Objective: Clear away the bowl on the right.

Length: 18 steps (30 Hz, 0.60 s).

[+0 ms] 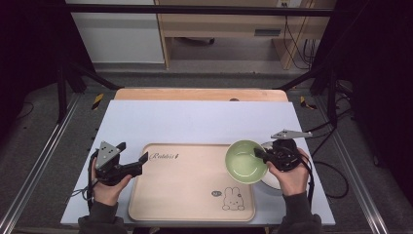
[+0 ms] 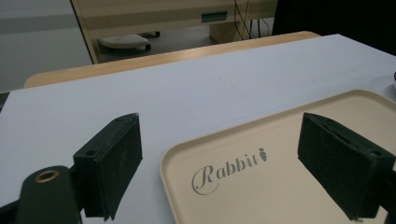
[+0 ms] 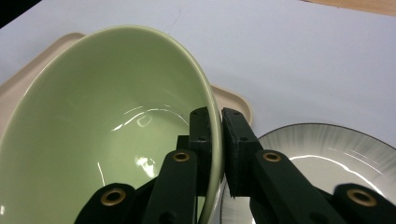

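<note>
We see a glossy, glazed green bowl (image 3: 107,130), its smooth ceramic-looking wall catching bright reflections. Beside it, the white plate (image 3: 327,154) shines the same way, with fine grey streaks and a dark rim. The beige tray (image 2: 280,177) looks like smooth matt plastic. The tabletop (image 1: 195,122) has a matt pale sheet over a wood edge. The right hand-held gripper (image 3: 215,140) has matt black, slightly rough pads.

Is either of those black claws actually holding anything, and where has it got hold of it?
Yes. The right gripper is pinching the green bowl by its rim, one jaw inside and one outside. The left gripper holds nothing; its jaws stand open over the tray.
</note>
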### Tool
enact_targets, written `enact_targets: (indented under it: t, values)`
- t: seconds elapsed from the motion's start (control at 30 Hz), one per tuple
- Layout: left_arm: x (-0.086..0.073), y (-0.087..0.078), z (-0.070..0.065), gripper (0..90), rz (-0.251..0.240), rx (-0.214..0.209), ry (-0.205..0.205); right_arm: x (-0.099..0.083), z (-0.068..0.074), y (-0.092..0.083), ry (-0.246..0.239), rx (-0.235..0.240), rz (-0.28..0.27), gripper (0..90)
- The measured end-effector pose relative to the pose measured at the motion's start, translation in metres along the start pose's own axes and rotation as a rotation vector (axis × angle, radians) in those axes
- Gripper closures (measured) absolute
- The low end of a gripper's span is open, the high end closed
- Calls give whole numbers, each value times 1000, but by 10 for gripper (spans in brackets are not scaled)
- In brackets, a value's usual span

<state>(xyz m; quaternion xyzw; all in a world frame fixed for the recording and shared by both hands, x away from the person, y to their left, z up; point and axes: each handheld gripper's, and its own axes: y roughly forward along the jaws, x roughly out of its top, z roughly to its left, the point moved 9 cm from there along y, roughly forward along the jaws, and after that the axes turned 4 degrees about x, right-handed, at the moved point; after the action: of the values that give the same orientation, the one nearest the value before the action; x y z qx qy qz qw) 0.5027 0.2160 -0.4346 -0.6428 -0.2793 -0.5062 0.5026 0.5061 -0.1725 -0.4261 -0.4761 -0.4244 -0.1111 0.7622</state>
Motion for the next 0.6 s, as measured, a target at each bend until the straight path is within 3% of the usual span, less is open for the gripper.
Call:
enact_targets:
  t: [0.6]
  values:
    - [-1,1,-1,133,4,-4,1,5,17,20,-24,31,21,831]
